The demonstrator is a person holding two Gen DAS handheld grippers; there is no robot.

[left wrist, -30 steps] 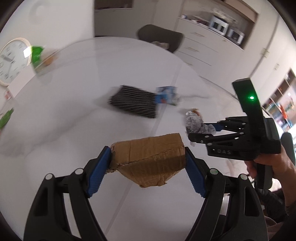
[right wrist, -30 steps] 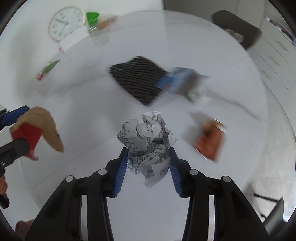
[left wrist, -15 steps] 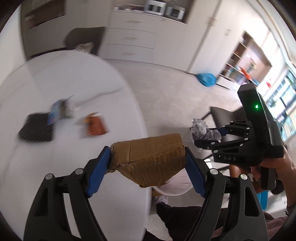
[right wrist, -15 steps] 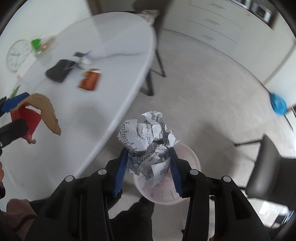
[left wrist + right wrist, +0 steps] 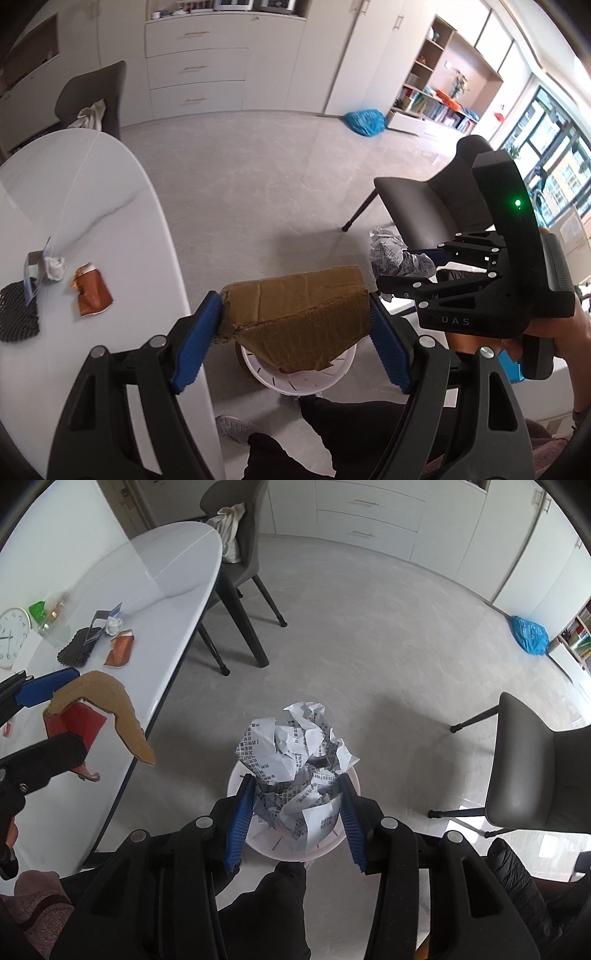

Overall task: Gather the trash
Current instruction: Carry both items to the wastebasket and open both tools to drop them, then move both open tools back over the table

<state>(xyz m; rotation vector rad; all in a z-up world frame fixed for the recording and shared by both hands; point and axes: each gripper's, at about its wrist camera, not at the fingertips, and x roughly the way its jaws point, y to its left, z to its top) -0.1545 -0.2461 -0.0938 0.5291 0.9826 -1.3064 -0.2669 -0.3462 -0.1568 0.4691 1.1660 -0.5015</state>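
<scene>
Both hands have swung away from the bench (image 5: 122, 236) since the earlier frames, and the view has gone from white tabletop to grey floor with a white bin (image 5: 295, 845) underneath.

At lower centre of the left wrist view, the left gripper (image 5: 295, 334) has its jaws spread wide around a torn piece of brown cardboard (image 5: 299, 314), a blue pad pressed on each end. It hangs over the bin's rim, which peeks out below the cardboard.

At lower centre of the right wrist view, the right gripper (image 5: 295, 812) holds a crumpled ball of printed paper (image 5: 295, 753) straight above the bin's mouth. Its jaws are roughly half open and pinch the wad's lower part; they look to be just beginning to ease apart, though the pads are on the paper for now (a letting-go seems close). Both pieces are probably held high so they fall cleanly inside.

More trash waits on the bench at the left edge of the left wrist view: an orange wrapper (image 5: 90, 291), a small white wad (image 5: 54, 266) and a dark ridged mat (image 5: 18, 310).
</scene>
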